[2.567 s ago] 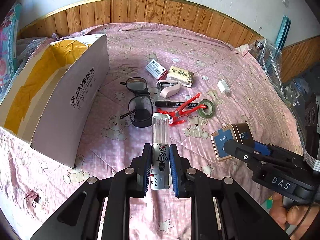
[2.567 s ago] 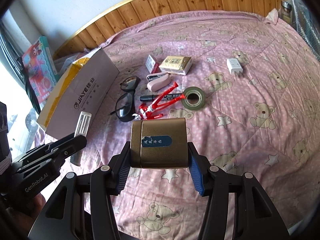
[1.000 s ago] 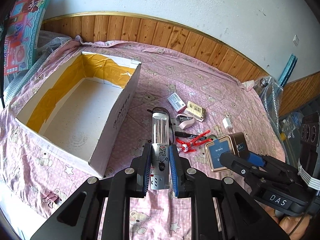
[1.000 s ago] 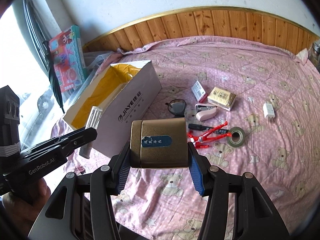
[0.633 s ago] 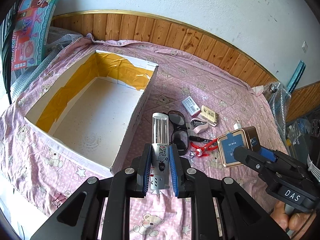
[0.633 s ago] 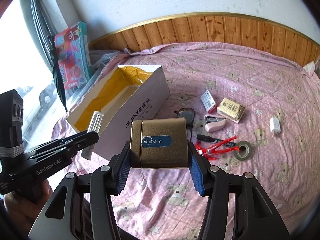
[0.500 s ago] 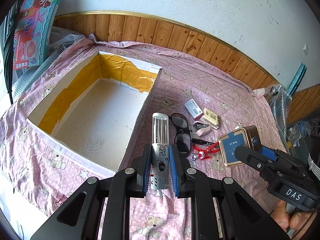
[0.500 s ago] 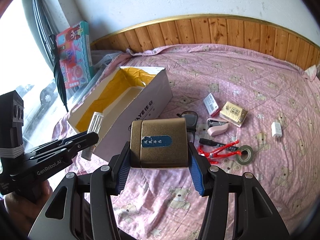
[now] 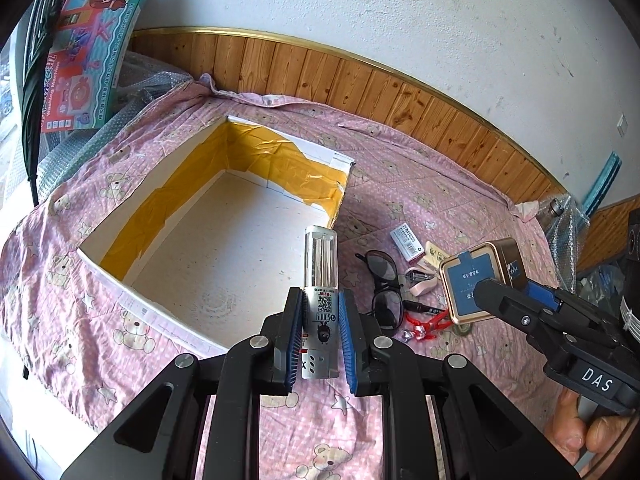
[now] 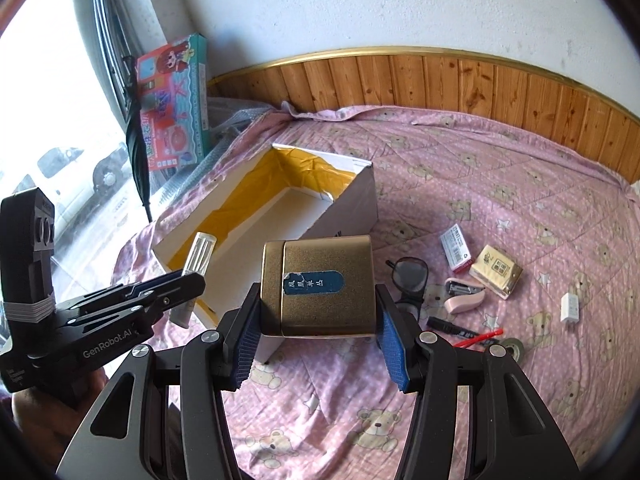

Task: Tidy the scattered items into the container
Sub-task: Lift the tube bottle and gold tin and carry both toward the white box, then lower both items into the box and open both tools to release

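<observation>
The cardboard box [image 9: 224, 248] stands open-topped with a bare floor; clutter lies beside its right wall.

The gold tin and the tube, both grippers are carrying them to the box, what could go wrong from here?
1. The left gripper clamps only the lower end of the clear-topped tube; it might pivot or slip.
2. The gold tin spans the right gripper almost fully, so a bump on the cardboard box wall could loosen it.
3. Both grippers approach one opening and may collide.
</observation>
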{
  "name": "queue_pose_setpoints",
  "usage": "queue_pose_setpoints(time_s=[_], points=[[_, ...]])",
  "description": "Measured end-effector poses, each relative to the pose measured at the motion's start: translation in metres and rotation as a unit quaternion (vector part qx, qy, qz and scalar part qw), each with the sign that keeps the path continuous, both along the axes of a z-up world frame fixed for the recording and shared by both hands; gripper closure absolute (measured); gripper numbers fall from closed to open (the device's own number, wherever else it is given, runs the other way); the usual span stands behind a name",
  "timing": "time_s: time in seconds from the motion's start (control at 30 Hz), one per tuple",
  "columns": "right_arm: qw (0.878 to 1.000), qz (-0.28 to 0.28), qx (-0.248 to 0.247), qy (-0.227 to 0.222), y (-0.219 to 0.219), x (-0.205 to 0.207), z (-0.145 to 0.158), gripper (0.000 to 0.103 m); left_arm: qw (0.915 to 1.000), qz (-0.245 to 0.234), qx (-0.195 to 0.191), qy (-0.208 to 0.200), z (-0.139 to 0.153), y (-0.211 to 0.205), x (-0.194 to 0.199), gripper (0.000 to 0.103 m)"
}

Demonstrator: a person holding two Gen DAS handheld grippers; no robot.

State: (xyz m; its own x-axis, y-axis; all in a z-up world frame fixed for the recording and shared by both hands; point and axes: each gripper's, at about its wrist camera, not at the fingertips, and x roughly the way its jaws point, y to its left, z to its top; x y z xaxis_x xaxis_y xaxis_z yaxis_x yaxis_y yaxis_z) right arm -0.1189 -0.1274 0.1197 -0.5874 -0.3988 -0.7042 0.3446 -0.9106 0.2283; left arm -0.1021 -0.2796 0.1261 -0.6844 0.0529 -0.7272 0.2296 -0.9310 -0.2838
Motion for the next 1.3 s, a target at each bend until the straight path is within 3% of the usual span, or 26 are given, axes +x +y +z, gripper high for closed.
queue_pose_setpoints(time_s=[1.3], points=[[0.997, 0.078, -0.003, 0.003, -0.084, -0.088, 0.001, 0.048, 0.9980, 0.041, -0.023, -0.042, -0.023, -0.066, -0.039, 0.084]])
